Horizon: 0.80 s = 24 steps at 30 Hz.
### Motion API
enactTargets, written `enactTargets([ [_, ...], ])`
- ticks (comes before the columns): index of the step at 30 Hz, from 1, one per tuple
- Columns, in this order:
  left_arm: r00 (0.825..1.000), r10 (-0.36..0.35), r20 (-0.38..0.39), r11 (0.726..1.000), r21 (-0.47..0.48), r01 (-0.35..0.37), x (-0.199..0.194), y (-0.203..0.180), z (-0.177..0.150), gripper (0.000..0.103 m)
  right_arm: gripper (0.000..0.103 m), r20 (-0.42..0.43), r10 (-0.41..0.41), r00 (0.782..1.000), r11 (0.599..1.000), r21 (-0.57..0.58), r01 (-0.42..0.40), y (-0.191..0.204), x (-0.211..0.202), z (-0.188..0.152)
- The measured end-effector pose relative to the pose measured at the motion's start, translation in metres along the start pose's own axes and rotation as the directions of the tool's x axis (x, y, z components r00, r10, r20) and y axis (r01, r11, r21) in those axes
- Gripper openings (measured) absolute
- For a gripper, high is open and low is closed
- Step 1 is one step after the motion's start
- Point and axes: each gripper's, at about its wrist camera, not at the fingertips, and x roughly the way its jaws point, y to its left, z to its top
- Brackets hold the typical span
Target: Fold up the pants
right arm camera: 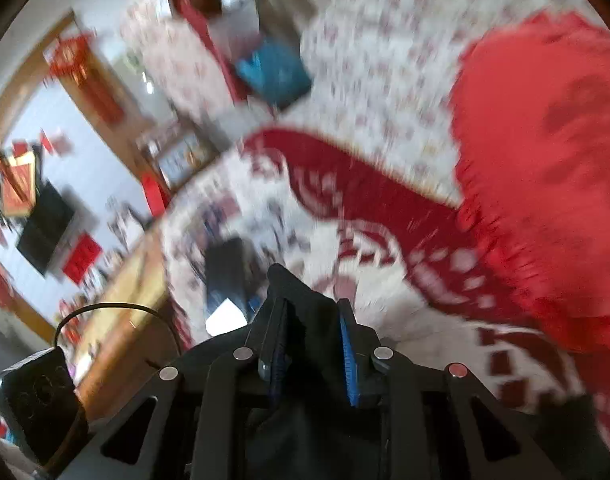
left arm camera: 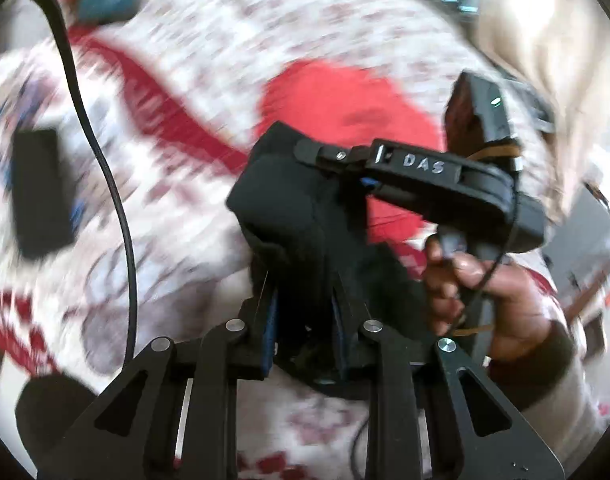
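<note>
**Pants held aloft, not yet laid flat**

The bed point(left arm camera: 209, 40), in a white-and-red patterned cover, fills both views; a red cloth point(right arm camera: 545, 140) lies on it. Above the bed hang the black pants point(left arm camera: 289, 200), bunched and gripped at two spots. The left gripper point(left arm camera: 305, 312) is closed on the fabric, and the right gripper point(right arm camera: 313, 332) likewise has cloth pinched between its blue pads. Judging by this, the step is lifting and spreading; next they likely need laying flat on the bed, clear of the red cloth.
</note>
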Motion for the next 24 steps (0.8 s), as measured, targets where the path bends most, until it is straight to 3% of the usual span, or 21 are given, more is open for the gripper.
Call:
enactTargets([
  [3, 0.998, -0.063, 0.013, 0.989, 0.132, 0.061, -0.004, -0.044, 0.001, 0.022, 0.022, 0.098, -0.01, 0.995, 0.999, 0.038, 0.006, -0.013, -0.066, -0.006],
  [7, 0.987, -0.154, -0.056, 0.955, 0.246, 0.163, 0.022, -0.098, -0.014, 0.022, 0.022, 0.122, -0.196, 0.973, 0.978, 0.097, 0.185, -0.042, -0.131, -0.037],
  [8, 0.979, -0.18, -0.093, 0.944, 0.262, 0.199, 0.035, -0.11, -0.021, 0.022, 0.025, 0.12, -0.263, 0.957, 0.96, 0.13, 0.247, -0.052, -0.143, -0.048],
  [9, 0.967, -0.204, -0.153, 0.932, 0.272, 0.239, 0.052, -0.121, -0.029, 0.022, 0.036, 0.107, -0.362, 0.926, 0.923, 0.179, 0.341, -0.066, -0.158, -0.063],
  [11, 0.945, -0.215, -0.245, 0.916, 0.285, 0.282, 0.077, -0.14, -0.049, 0.022, 0.054, 0.073, -0.464, 0.883, 0.861, 0.272, 0.43, -0.087, -0.179, -0.086],
  [14, 0.925, -0.143, -0.353, 0.882, 0.378, 0.28, 0.1, -0.163, -0.073, 0.022, 0.059, 0.098, -0.439, 0.893, 0.828, 0.429, 0.36, -0.108, -0.21, -0.123],
  [16, 0.936, -0.106, -0.335, 0.853, 0.453, 0.259, 0.089, -0.173, -0.075, 0.025, 0.07, 0.105, -0.435, 0.894, 0.811, 0.477, 0.339, -0.11, -0.22, -0.141],
  [17, 0.936, -0.134, -0.326, 0.842, 0.46, 0.281, 0.078, -0.172, -0.069, 0.038, 0.075, 0.112, -0.435, 0.893, 0.807, 0.489, 0.332, -0.11, -0.222, -0.147],
  [19, 0.916, -0.223, -0.333, 0.832, 0.425, 0.358, 0.058, -0.167, -0.057, 0.056, 0.076, 0.112, -0.398, 0.911, 0.807, 0.515, 0.289, -0.11, -0.217, -0.157],
  [20, 0.919, -0.233, -0.317, 0.835, 0.419, 0.356, 0.049, -0.161, -0.052, 0.064, 0.076, 0.106, -0.364, 0.926, 0.809, 0.528, 0.258, -0.111, -0.211, -0.161],
  [22, 0.939, -0.212, -0.271, 0.848, 0.427, 0.315, 0.035, -0.144, -0.044, 0.066, 0.076, 0.111, -0.301, 0.947, 0.82, 0.537, 0.197, -0.111, -0.203, -0.165],
  [24, 0.951, -0.173, -0.255, 0.861, 0.431, 0.272, 0.031, -0.13, -0.039, 0.066, 0.078, 0.127, -0.268, 0.955, 0.829, 0.535, 0.162, -0.106, -0.195, -0.165],
])
